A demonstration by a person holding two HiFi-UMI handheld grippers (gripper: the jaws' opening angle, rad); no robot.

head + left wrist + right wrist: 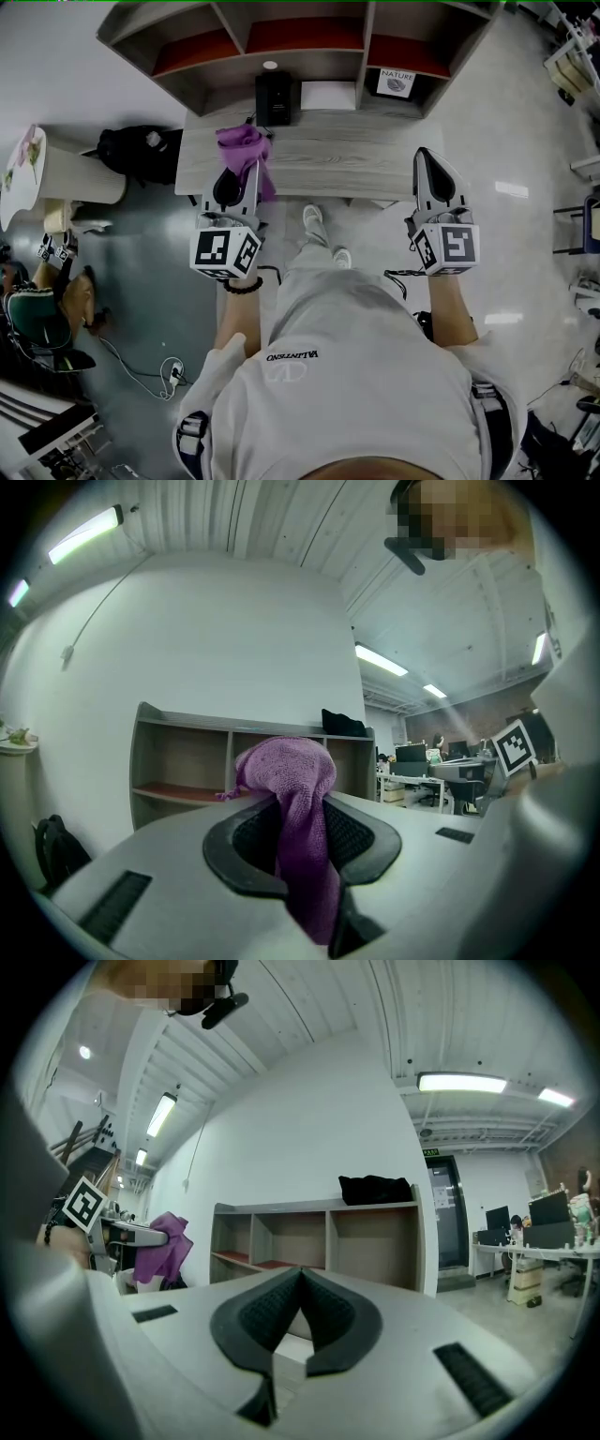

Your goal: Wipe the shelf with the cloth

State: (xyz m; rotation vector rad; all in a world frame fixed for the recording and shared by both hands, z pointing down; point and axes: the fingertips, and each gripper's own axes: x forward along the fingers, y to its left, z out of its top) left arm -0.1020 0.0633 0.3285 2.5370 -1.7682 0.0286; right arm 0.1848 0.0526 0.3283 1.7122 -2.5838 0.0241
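A purple cloth [243, 144] is pinched in my left gripper [247, 165], which is shut on it over the left part of the grey wooden shelf top [337, 155]. In the left gripper view the cloth [289, 772] bunches above the jaws and hangs down between them, with the open-front shelf [183, 761] standing ahead. My right gripper [422, 155] hovers at the shelf top's right end, shut with nothing in it. The right gripper view shows its jaws [300, 1274] meeting at the tips, the shelf [319, 1232] beyond, and the cloth [161, 1246] at the far left.
A black box [274, 97] and a white box [328, 95] sit at the back of the shelf top. A printed card [396, 82] stands in the right compartment. A black bag [139, 150] and a round white table [37, 169] are on the left.
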